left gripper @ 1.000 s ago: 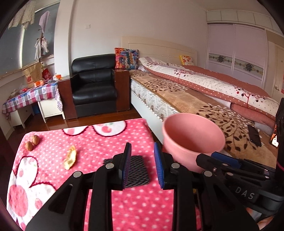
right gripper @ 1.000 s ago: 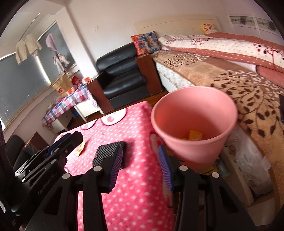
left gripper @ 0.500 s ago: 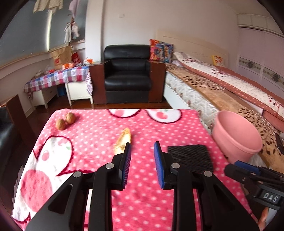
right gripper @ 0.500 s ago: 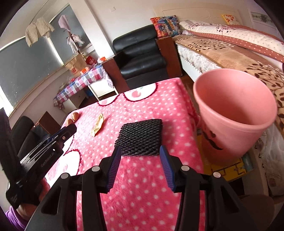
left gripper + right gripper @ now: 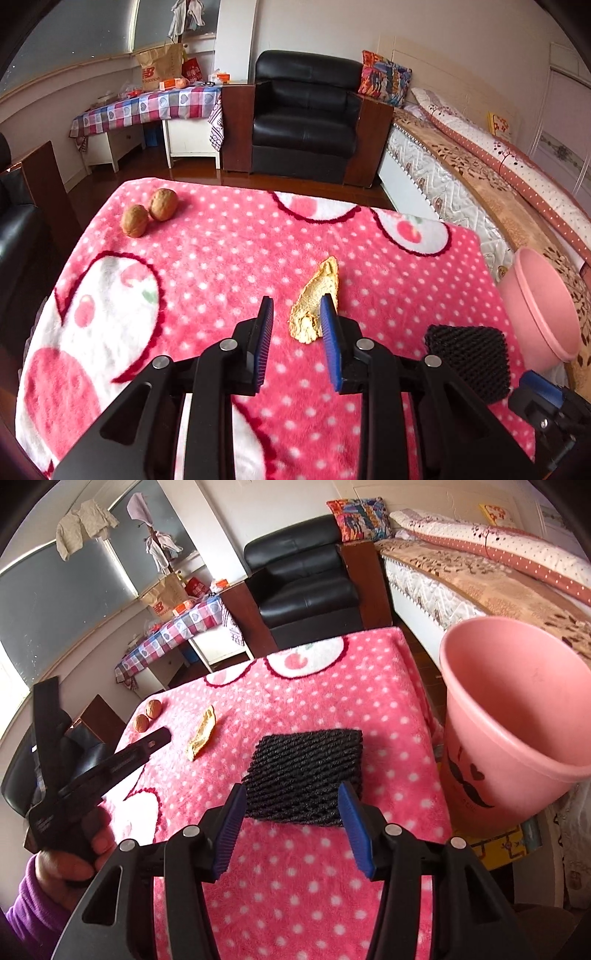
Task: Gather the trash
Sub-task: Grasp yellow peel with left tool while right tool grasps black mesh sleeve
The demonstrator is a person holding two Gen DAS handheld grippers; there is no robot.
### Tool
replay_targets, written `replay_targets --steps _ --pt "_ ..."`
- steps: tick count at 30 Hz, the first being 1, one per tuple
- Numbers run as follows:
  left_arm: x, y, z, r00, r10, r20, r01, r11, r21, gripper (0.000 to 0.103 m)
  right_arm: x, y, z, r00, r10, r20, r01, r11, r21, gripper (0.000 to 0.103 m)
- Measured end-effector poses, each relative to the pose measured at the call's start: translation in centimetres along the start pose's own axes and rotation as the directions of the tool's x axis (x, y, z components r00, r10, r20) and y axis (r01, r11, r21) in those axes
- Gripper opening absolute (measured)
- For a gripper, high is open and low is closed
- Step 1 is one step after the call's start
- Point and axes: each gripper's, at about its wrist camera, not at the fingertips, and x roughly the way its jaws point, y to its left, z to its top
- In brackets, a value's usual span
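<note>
Bedroom setting: a table under a pink dotted blanket stands before a black armchair, with a bed along the right side. On the blanket lie three kinds of item. A yellowish peel sits near the middle; a black foam net lies toward the right edge; two walnuts, touching each other, rest at the far left corner. A pink bin stands off the table's right edge, just beside it, its mouth tilted toward the table. The left gripper hovers over the peel with jaws apart; the peel's near end shows between the fingertips and partly behind the right one, and contact cannot be confirmed. The right gripper is above the near edge of the net; its jaws have just been opening and now stand wide apart, framing the net's near edge without pressing on it. In the right wrist view, a hand in a purple sleeve holds the left gripper's handle.
</note>
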Motion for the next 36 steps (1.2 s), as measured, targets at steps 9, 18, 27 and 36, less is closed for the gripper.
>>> replay_targets --steps 9,18,27,36 --pt "4.0 -0.5 0.1 0.996 0.015 -0.089 -0.015 1.000 0.000 0.026 1.0 -0.2 -1.3 0.993 0.072 -0.098 -0.066 0.996 0.061 0.051" --pt "3.7 -0.5 -0.7 0.995 -0.023 -0.101 0.024 1.000 0.010 0.016 3.4 -0.2 -1.0 0.986 0.077 -0.145 -0.062 0.992 0.106 0.051" --pt "1.4 0.5 -1.6 0.993 -0.082 -0.084 0.080 0.997 -0.023 0.013 4.2 -0.8 0.6 0.994 0.024 -0.104 -0.009 0.989 0.147 0.051" --pt "-0.6 0.3 -1.7 0.994 -0.098 -0.040 0.097 0.995 -0.006 0.013 6.5 -0.3 4.1 0.996 -0.059 -0.066 0.068 0.988 0.136 0.051"
